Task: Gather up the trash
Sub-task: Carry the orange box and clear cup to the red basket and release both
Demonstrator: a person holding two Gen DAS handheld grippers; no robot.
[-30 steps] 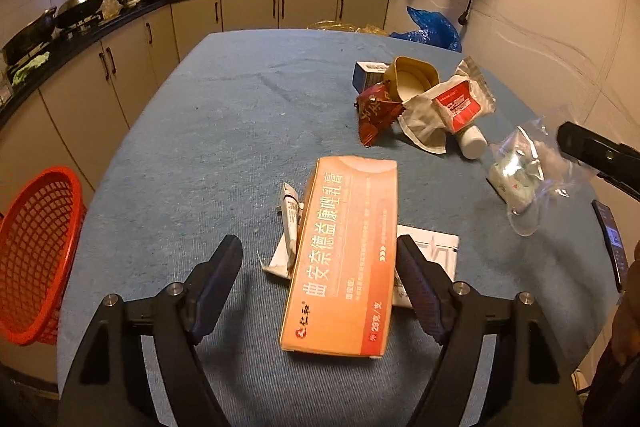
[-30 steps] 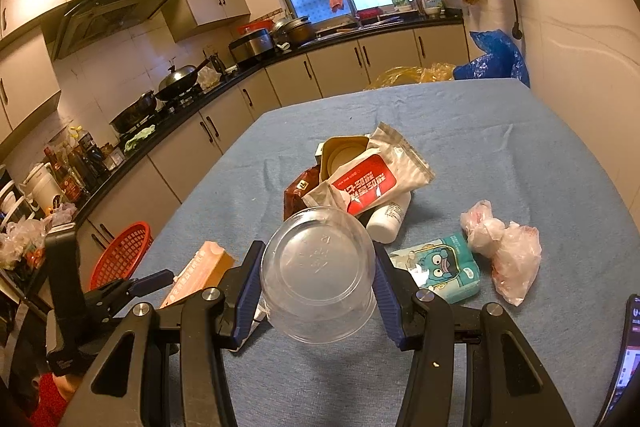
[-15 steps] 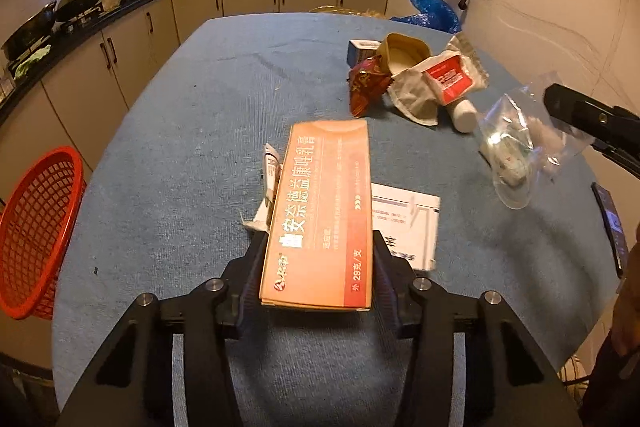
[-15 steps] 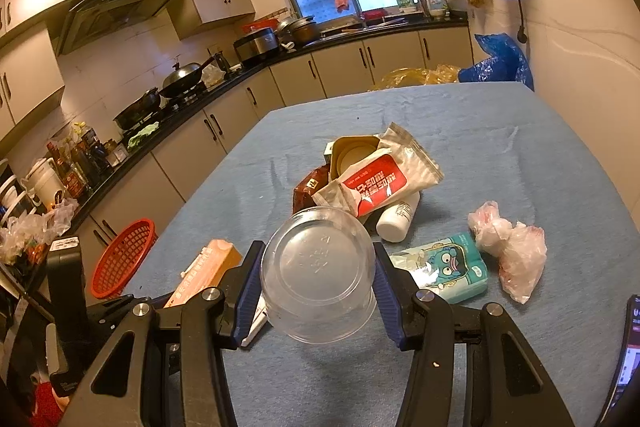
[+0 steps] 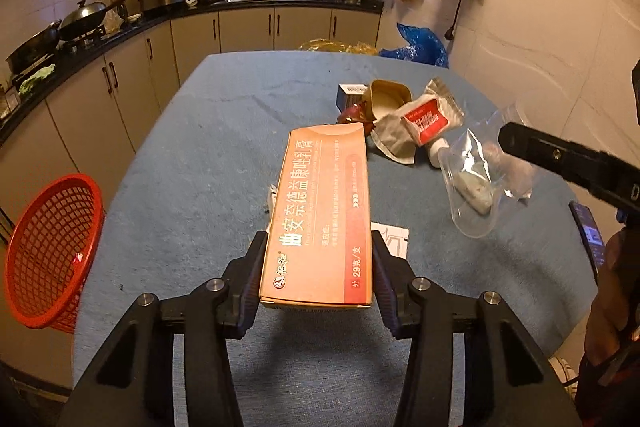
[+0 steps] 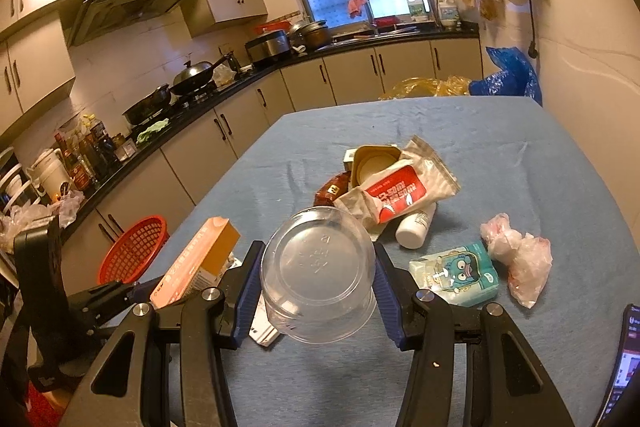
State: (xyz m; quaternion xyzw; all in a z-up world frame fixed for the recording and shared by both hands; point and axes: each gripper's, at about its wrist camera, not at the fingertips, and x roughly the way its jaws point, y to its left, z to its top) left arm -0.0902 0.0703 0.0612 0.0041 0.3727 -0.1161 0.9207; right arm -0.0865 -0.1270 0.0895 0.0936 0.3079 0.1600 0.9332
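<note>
My left gripper [image 5: 316,279] is shut on a long orange carton [image 5: 322,211] and holds it lifted off the blue table [image 5: 208,155]. The same orange carton [image 6: 196,261] shows at the left of the right wrist view. My right gripper [image 6: 316,281] is shut on a clear plastic tub [image 6: 318,267], held above the table; in the left wrist view the clear tub [image 5: 476,175] hangs at the right. A red mesh basket [image 5: 44,251] stands off the table's left edge.
A heap of wrappers, a cup and a white bottle [image 6: 414,227] lies mid-table. A teal tissue pack [image 6: 456,273] and a pink crumpled bag [image 6: 520,257] lie to the right. White papers [image 5: 390,237] lie under the carton. A phone [image 5: 586,233] rests at the right edge.
My left gripper closed on the orange carton and raised it off the papers. The right gripper kept hold of the clear tub and stayed in place.
</note>
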